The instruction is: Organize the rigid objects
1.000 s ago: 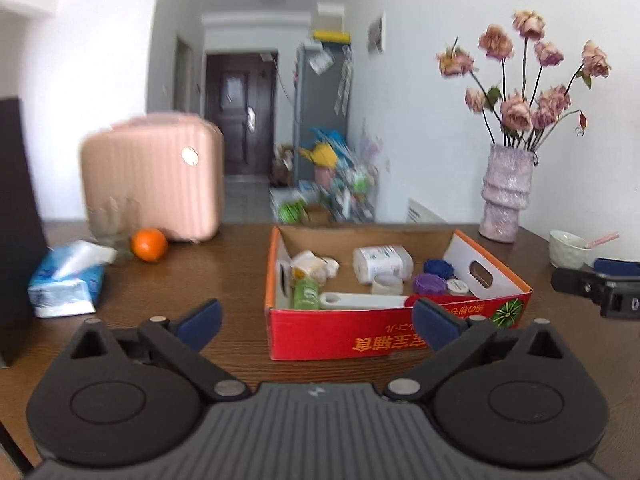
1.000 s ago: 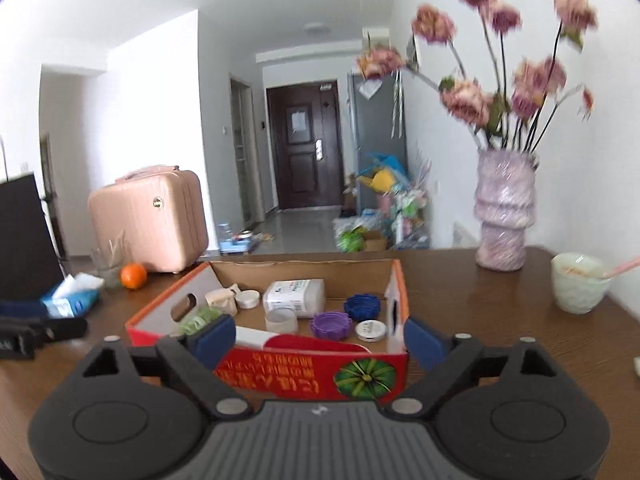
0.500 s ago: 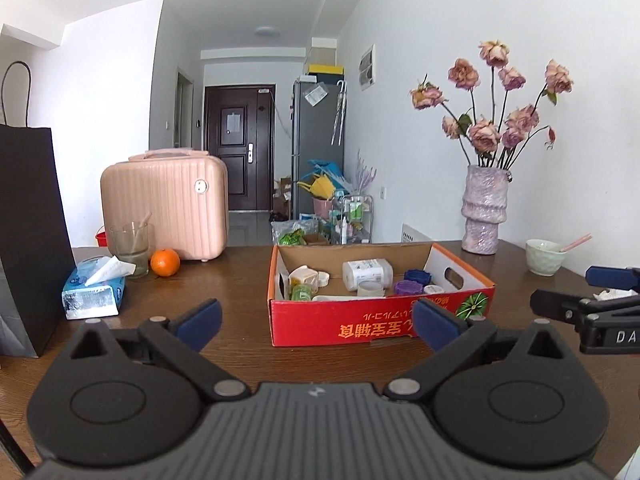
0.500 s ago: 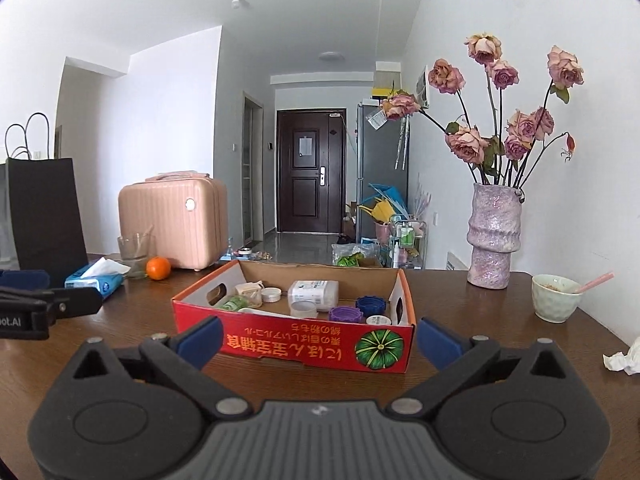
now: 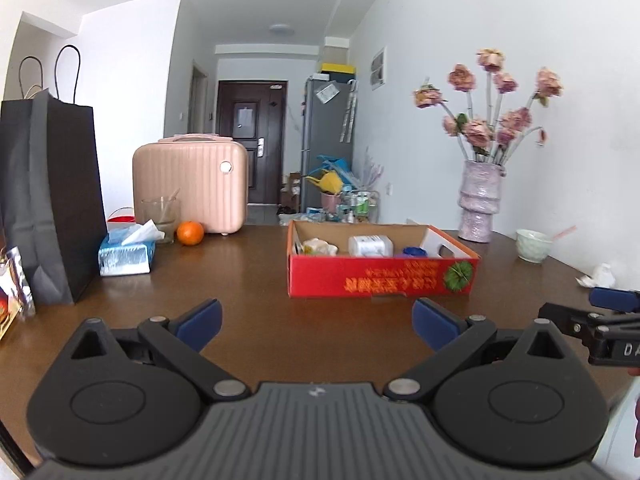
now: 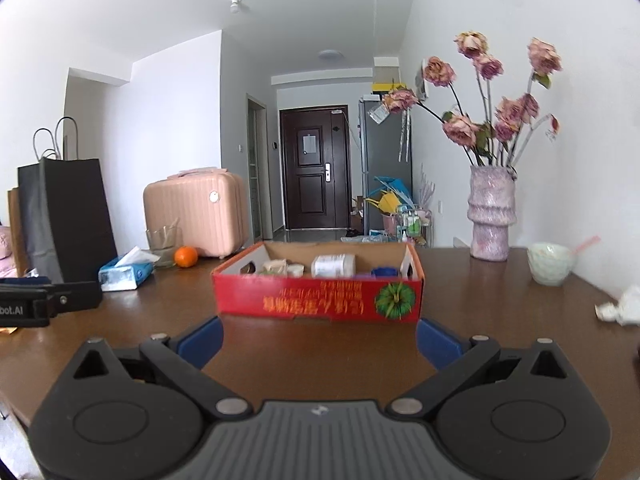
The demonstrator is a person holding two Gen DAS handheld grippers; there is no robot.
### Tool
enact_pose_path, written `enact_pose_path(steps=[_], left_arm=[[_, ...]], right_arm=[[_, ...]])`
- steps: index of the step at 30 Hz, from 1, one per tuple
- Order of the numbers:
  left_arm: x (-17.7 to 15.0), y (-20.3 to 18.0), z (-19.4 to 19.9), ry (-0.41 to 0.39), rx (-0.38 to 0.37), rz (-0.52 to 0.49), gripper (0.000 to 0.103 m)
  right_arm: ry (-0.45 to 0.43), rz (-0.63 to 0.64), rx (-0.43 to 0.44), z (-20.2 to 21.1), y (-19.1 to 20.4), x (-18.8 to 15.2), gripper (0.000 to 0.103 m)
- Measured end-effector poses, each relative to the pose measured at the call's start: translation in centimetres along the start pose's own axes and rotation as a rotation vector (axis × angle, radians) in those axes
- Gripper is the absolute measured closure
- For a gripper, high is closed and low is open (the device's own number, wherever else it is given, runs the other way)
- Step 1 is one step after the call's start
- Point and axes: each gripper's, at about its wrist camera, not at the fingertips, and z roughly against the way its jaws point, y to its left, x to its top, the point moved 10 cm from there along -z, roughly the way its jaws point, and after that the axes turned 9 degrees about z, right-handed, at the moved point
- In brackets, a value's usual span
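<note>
Hidden: the red cardboard box (image 5: pixel 382 276) has high walls that cover most of what lies inside; only the tops of a white bottle (image 5: pixel 370 245), a blue lid (image 5: pixel 415 252) and some pale crumpled packets (image 5: pixel 318 247) show above the rim.
Hard to make out: the print on the box front is blurred in the right wrist view (image 6: pixel 318 303), and the bottle label is unreadable in both.
Cut off: the right gripper (image 5: pixel 612 322) enters the left wrist view only as a black arm with one blue pad at the right edge; the left gripper (image 6: pixel 44 306) shows in the right wrist view as a black bar at the left edge.
Left view only: a shiny foil packet (image 5: pixel 14 288) beside the black paper bag (image 5: pixel 48 200).
Right view only: a hand-hole in the box's left wall (image 6: pixel 250 268).
Both views: pink case (image 5: pixel 190 186), orange (image 5: pixel 190 233), tissue pack (image 5: pixel 126 254), vase of dried roses (image 5: pixel 480 200), green bowl (image 5: pixel 532 245), crumpled tissue (image 5: pixel 598 274).
Box position: on the brown table (image 5: pixel 248 320), mid-table, ahead of both grippers and apart from them.
Left jaws (image 5: pixel 316 320): spread wide, nothing between them.
Right jaws (image 6: pixel 320 340): spread wide, nothing between them.
</note>
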Motion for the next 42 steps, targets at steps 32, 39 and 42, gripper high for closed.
enact_pose_path(steps=[32, 39, 42], left_arm=[[-7.5, 1.6, 11.9, 0.062, 0.038, -0.026, 0.0], [-7.3, 1.7, 12.0, 0.049, 0.034, -0.031, 0.0], [-7.2, 1.7, 12.2, 0.041, 0.034, -0.032, 0.0]], right_arm=[[0.065, -0.037, 0.055, 14.0, 5.9, -8.7, 0.0], [0.043, -0.037, 0.034, 14.2, 5.6, -8.2, 0.0], [0.044, -0.036, 0.037, 14.1, 5.6, -8.2, 0.0]])
